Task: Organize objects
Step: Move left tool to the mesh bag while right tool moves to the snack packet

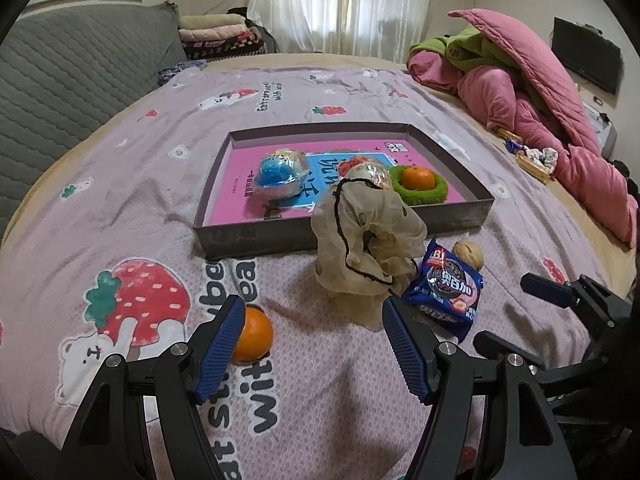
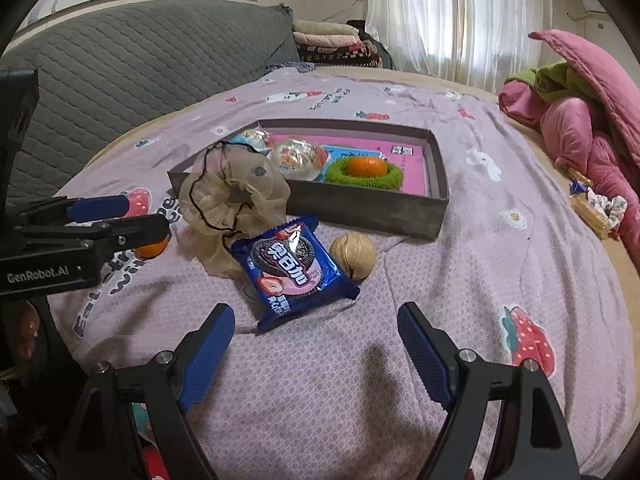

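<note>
Risk first, at the left: the orange, smooth and round, touches the left hand-held gripper at the inside of its left pad and could roll off across the soft bedsheet. Its jaws stand wide, empty. At 12 o'clock, the gauzy scrunchie may snag. The right hand-held gripper, wide and empty, faces the slick biscuit packet and hard walnut, before the grey tray

1. The tray sat mid-bed, holding two wrapped balls and a tangerine in a nest.
2. In front of it: scrunchie, with cookie pack and walnut to its right.
3. A loose orange lay off to the left, nearer.
</note>
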Demonstrator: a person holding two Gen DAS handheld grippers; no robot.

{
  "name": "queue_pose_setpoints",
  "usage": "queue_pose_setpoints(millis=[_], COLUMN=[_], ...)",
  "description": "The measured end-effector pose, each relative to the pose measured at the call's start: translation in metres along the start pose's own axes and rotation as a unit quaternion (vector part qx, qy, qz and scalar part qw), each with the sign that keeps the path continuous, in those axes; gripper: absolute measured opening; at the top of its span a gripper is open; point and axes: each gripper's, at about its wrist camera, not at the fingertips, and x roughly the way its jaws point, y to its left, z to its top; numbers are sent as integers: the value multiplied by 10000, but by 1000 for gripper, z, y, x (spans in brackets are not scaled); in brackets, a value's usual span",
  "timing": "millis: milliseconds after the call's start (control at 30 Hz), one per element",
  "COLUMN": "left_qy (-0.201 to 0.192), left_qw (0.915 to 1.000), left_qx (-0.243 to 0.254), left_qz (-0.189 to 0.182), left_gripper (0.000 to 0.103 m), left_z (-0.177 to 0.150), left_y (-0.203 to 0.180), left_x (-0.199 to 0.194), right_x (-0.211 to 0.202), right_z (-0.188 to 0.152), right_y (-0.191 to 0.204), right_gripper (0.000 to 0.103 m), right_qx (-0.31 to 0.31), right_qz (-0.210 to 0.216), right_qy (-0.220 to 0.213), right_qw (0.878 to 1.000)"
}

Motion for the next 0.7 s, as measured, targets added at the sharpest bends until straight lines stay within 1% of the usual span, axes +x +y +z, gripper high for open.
queue_pose_setpoints(millis=[100, 233, 467, 700], left_qy=[11, 37, 122, 93], left_qw=[10000, 10000, 9999, 9999], left_qx=[-21, -30, -77, -89], left_qz=[17, 27, 19, 3], left_gripper=[72, 72, 72, 72], left_z=[4, 7, 13, 21], left_y=[0, -1, -2, -2], left_x=[7, 15, 29, 34], right_x=[11, 19, 24, 30], right_z=[1, 1, 4, 6], right_y=[-3, -5, -5, -5], right_gripper=[83, 83, 83, 83], right_qx=[-11, -15, -53, -6], right_qz=[5, 7, 68, 153], right_qy=[146, 235, 268, 320], right_qw=[9999, 9997, 9996, 9994])
